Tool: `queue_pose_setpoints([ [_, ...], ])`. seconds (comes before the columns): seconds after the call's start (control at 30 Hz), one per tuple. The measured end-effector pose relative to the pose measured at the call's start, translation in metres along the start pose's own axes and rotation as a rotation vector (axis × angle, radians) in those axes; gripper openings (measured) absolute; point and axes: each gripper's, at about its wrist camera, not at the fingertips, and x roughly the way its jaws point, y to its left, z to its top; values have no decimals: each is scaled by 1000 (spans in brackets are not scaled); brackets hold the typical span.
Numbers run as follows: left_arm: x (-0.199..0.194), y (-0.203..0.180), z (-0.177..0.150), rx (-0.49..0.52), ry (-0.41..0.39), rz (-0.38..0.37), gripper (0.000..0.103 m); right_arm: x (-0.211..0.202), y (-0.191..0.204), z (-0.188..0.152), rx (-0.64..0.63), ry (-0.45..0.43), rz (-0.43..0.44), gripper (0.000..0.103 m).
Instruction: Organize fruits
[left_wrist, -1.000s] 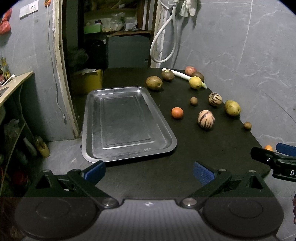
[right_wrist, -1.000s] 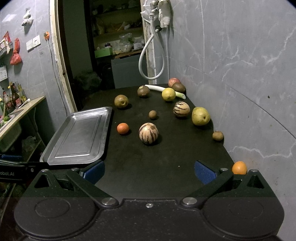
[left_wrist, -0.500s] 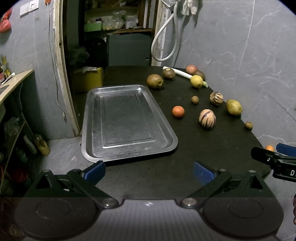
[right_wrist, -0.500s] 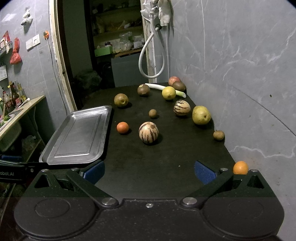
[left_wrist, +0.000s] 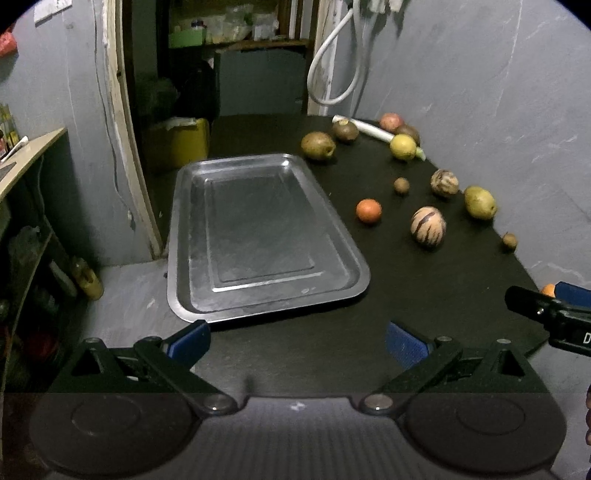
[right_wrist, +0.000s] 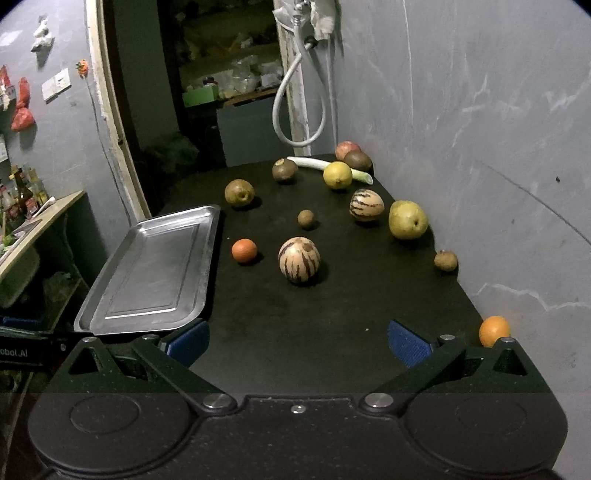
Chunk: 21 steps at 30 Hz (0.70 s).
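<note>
An empty metal tray (left_wrist: 258, 236) lies at the left of a black table (left_wrist: 424, 288); it also shows in the right wrist view (right_wrist: 155, 273). Several fruits lie loose to its right: a small orange (right_wrist: 243, 250), a striped melon (right_wrist: 299, 260), a second striped melon (right_wrist: 366, 205), a yellow-green pear (right_wrist: 407, 219), a lemon (right_wrist: 337, 175), a brown pear (right_wrist: 239, 192) and an orange (right_wrist: 494, 331) at the near right edge. My left gripper (left_wrist: 297, 341) is open and empty at the table's near edge. My right gripper (right_wrist: 297, 341) is open and empty, short of the fruits.
A grey wall (right_wrist: 498, 147) runs along the table's right side. A white hose (right_wrist: 295, 110) hangs at the far end beside a dark doorway. A leek (right_wrist: 325, 166) lies among the far fruits. A shelf (left_wrist: 26, 155) stands at the left, across a floor gap.
Both grippers have moved slightly forward over the table's near edge. Nothing on the table has moved.
</note>
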Motion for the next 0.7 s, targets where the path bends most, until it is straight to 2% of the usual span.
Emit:
queue_pose_setpoints([
  [0.2,22,13,14,27,70,-9,102,16,8,5,40,39,-50,103],
  [0.43,52,31,46,100,124,-50,102,42,23,13,90,131,-207,103],
  [0.7,89,60,81,188,165,-145,102,62,55,12,160,141,-309,103],
])
